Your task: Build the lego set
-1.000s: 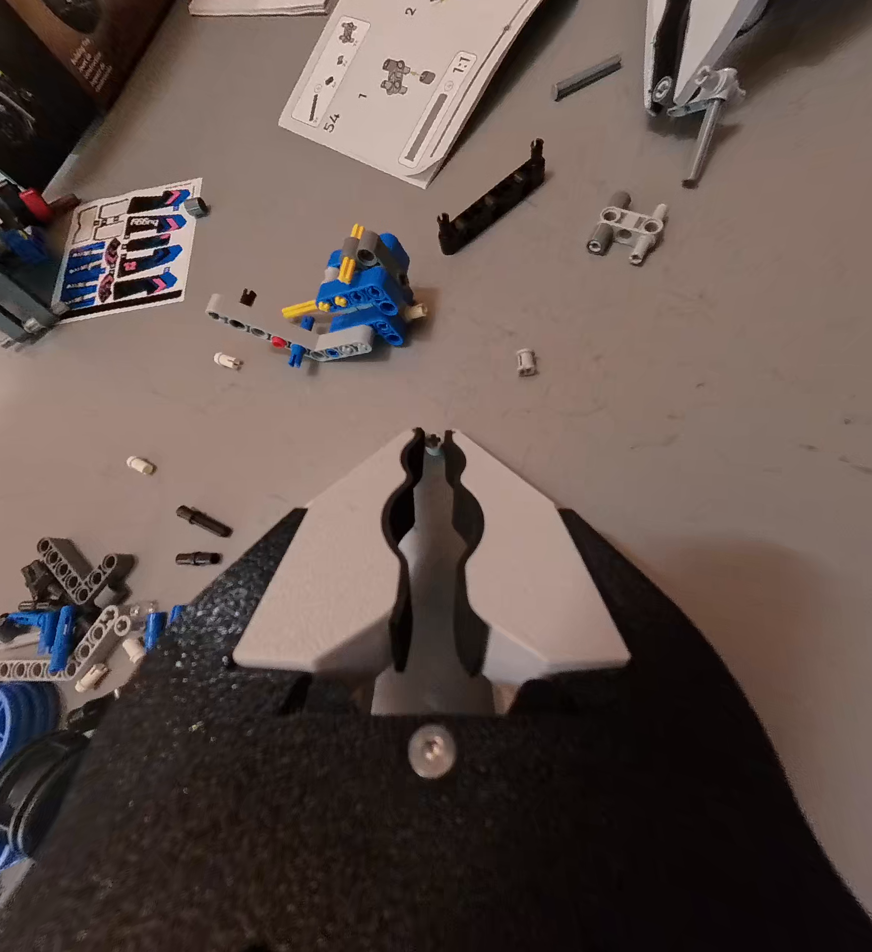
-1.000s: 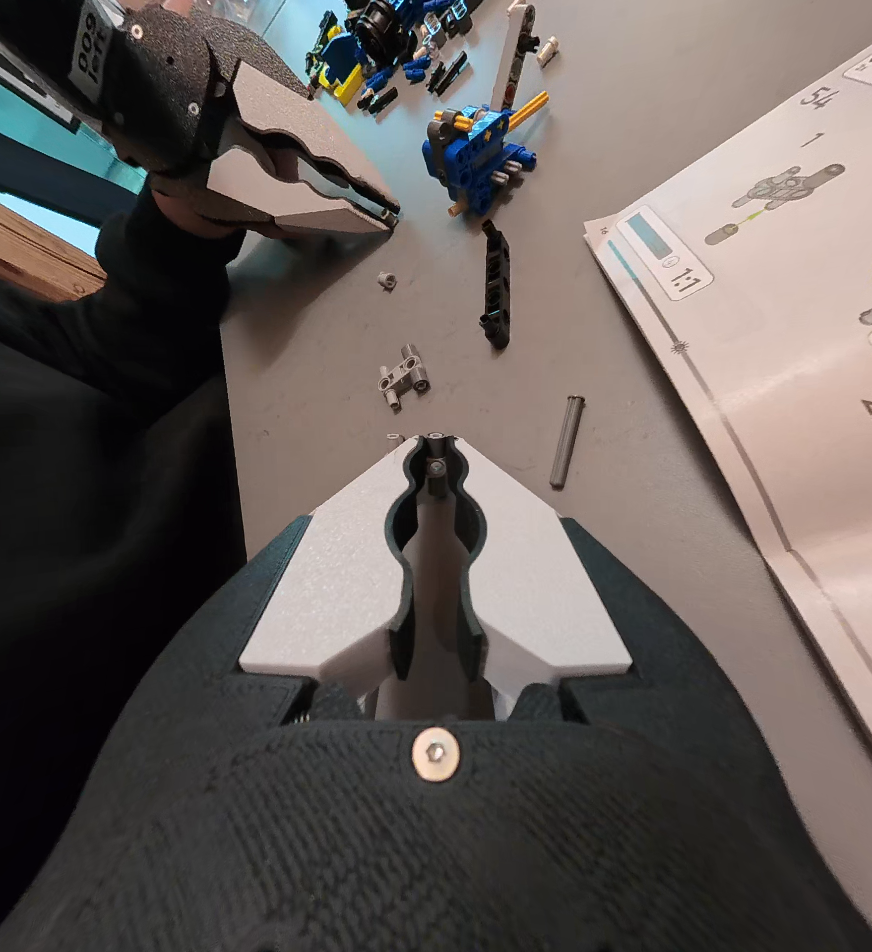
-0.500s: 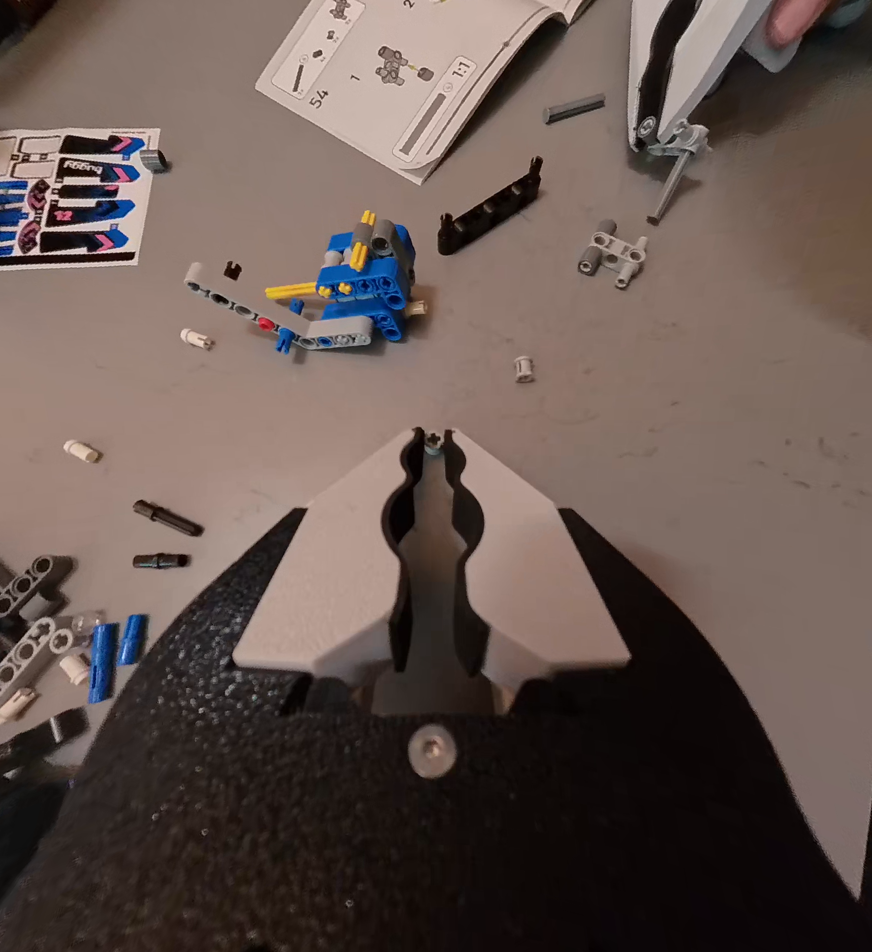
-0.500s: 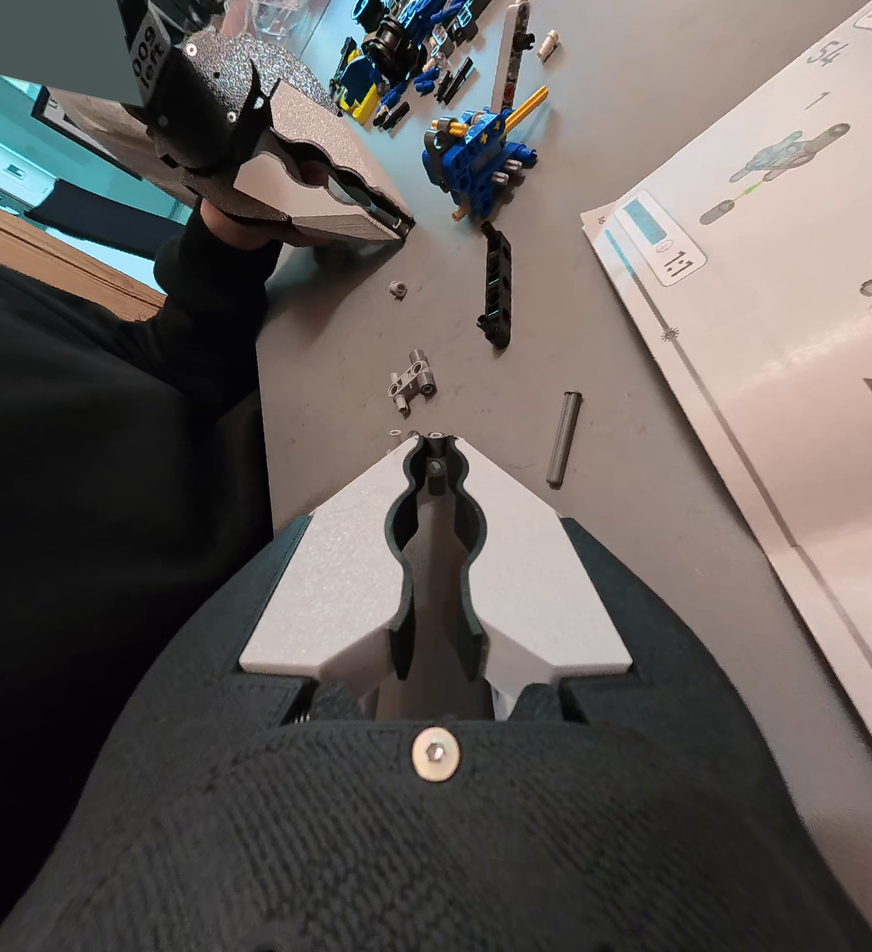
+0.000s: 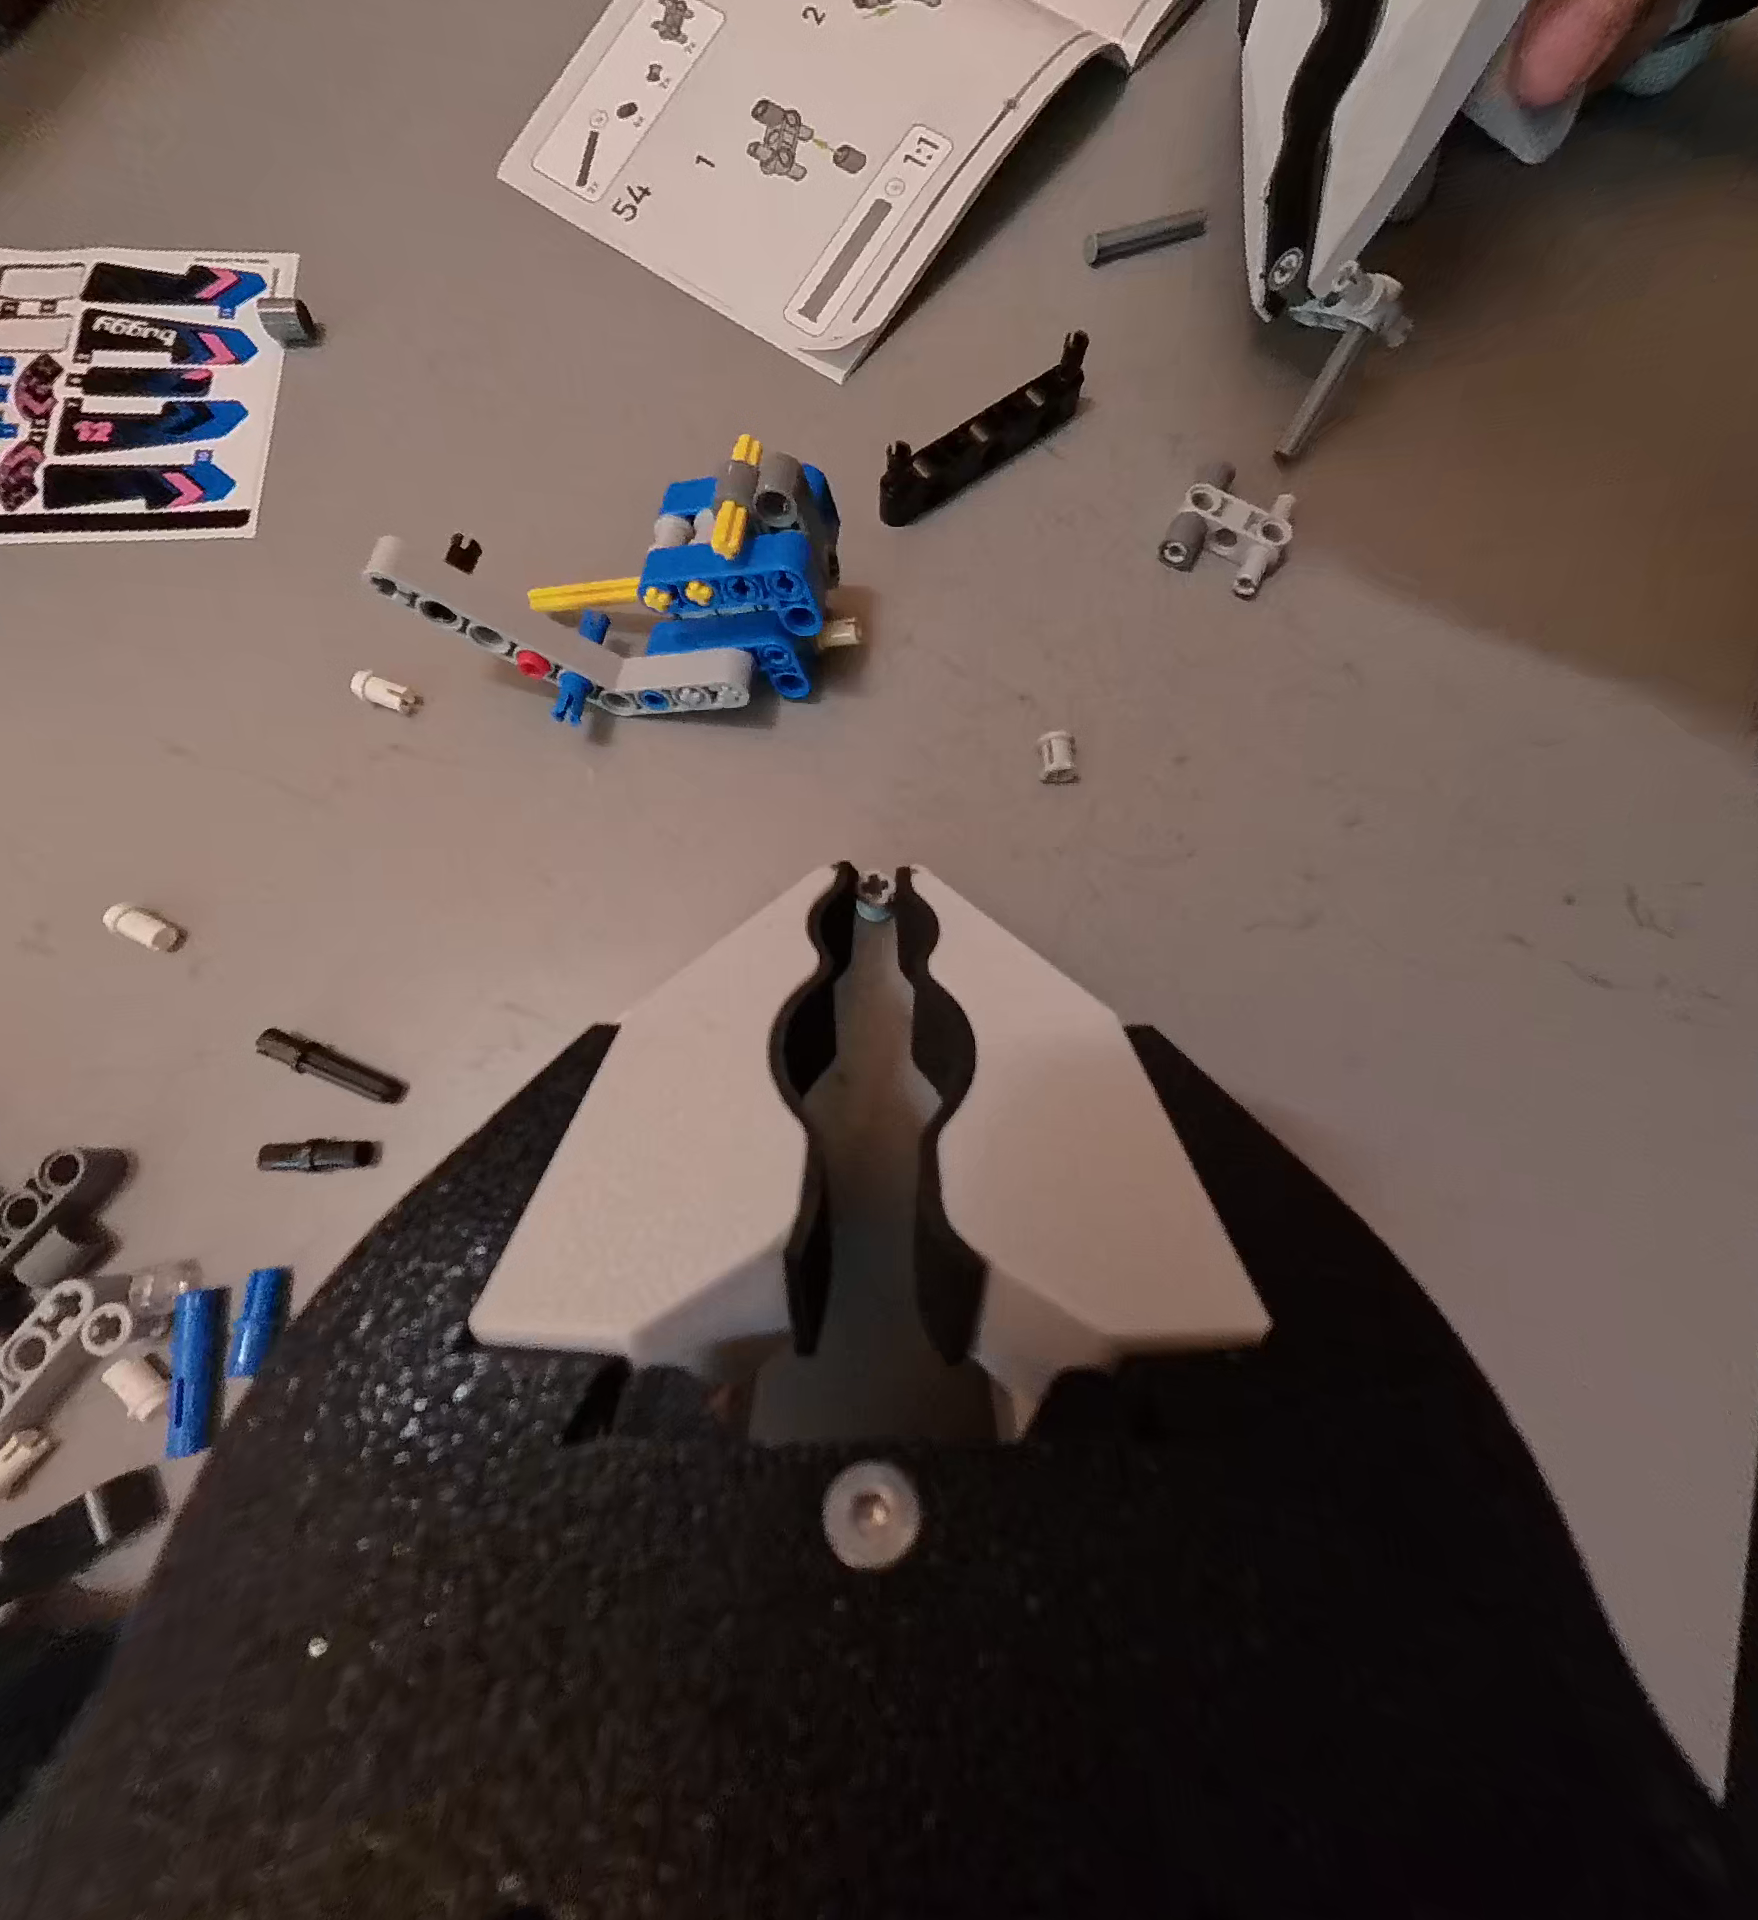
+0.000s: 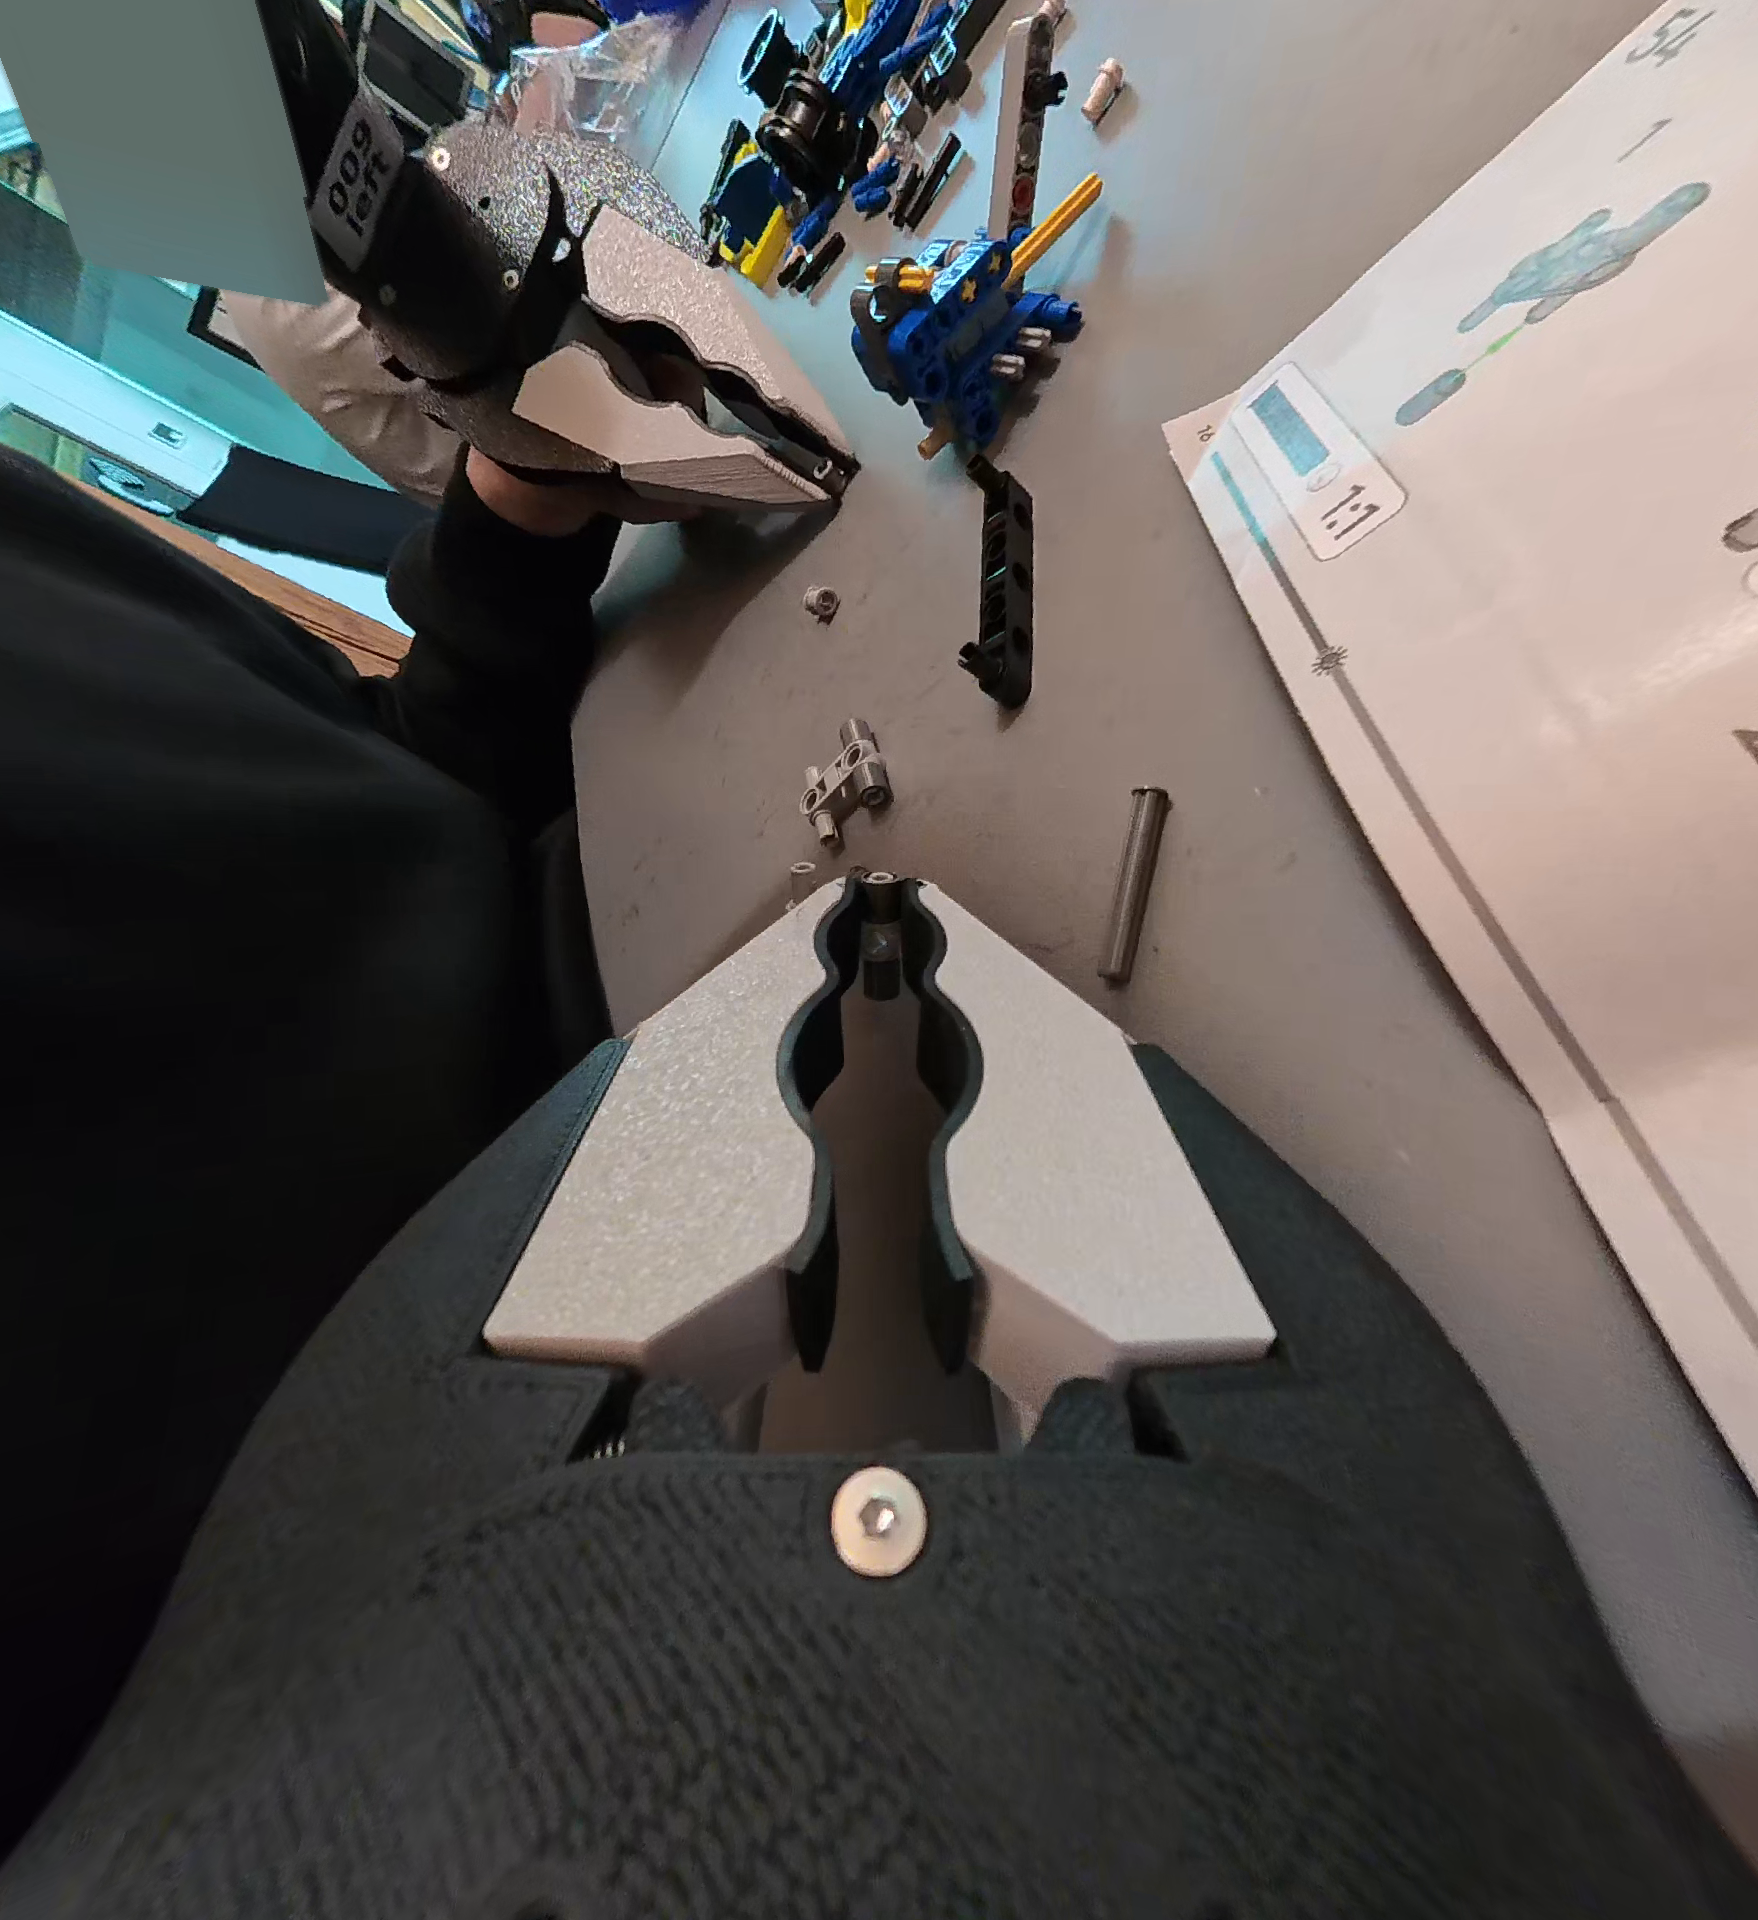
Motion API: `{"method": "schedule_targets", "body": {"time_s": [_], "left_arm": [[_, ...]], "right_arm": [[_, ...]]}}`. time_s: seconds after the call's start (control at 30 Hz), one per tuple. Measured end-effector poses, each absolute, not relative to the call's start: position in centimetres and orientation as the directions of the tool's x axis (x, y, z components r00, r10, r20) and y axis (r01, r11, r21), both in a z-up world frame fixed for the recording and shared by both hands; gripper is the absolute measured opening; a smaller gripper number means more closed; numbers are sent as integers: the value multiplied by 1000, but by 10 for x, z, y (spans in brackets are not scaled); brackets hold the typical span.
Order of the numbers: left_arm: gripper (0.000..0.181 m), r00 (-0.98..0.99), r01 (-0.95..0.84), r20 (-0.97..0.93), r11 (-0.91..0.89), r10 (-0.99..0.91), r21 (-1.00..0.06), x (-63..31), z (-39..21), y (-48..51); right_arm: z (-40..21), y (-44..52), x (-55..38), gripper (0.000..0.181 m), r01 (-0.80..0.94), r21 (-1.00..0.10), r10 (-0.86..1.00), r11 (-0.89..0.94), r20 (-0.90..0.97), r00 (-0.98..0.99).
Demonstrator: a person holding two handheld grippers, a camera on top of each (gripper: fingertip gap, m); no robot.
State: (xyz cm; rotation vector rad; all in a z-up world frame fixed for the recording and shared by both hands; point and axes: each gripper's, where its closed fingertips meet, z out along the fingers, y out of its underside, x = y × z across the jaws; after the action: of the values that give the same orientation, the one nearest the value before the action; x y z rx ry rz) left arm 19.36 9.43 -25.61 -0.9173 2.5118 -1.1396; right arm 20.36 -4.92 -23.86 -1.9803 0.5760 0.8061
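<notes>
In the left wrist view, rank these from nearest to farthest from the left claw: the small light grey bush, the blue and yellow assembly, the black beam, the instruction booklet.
From the left claw:
1. small light grey bush, just ahead, slightly right.
2. blue and yellow assembly, ahead, left.
3. black beam, beyond the assembly, slightly right.
4. instruction booklet, at the far top.

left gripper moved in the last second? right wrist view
Yes. The left gripper has moved toward the black beam and blue assembly, shut on a small grey piece.
</notes>
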Motion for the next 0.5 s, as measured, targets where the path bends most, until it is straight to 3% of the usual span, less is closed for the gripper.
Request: {"method": "schedule_targets", "body": {"time_s": [0.5], "left_arm": [[4, -784, -429, 22, 516, -620, -741, 195, -256, 94]], "right_arm": [[-239, -49, 204, 6, -669, -558, -80, -490, -736, 673]]}}
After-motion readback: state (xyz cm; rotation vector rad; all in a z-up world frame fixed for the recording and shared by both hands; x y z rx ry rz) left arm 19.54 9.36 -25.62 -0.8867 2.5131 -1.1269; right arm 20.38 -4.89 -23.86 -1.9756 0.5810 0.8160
